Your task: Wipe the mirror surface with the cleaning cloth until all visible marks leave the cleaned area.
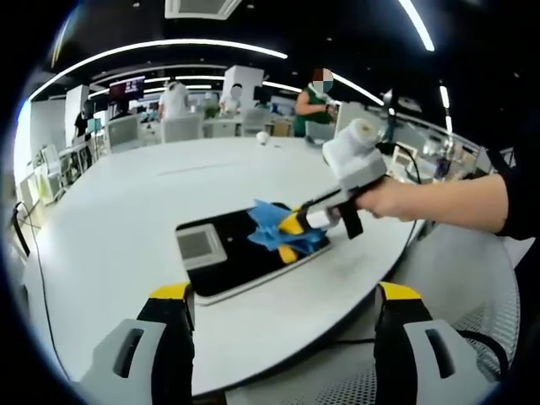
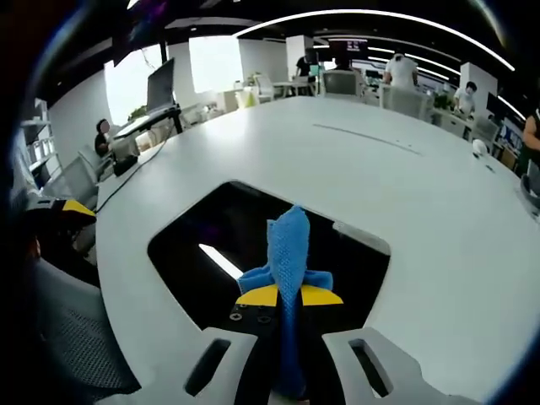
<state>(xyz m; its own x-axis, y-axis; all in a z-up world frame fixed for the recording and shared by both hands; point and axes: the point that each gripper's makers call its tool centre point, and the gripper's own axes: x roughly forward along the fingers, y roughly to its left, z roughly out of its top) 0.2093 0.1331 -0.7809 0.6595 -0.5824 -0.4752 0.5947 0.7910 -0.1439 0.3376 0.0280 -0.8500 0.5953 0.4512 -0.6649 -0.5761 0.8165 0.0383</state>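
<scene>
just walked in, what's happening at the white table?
A person is wiping a flat mirror lying on the white table. The right gripper is shut on a blue cleaning cloth and presses it onto the dark mirror surface, which reflects a ceiling light. The left gripper hangs open at the near table edge, holding nothing. Whether any marks remain can't be told from these views.

We find no legible text, label, brand, number or sign. The far wall screen (image 1: 126, 86) in the left gripper view shows coloured content — too small and blurred to read; the mirror (image 1: 240, 253) bears no readable marking.
</scene>
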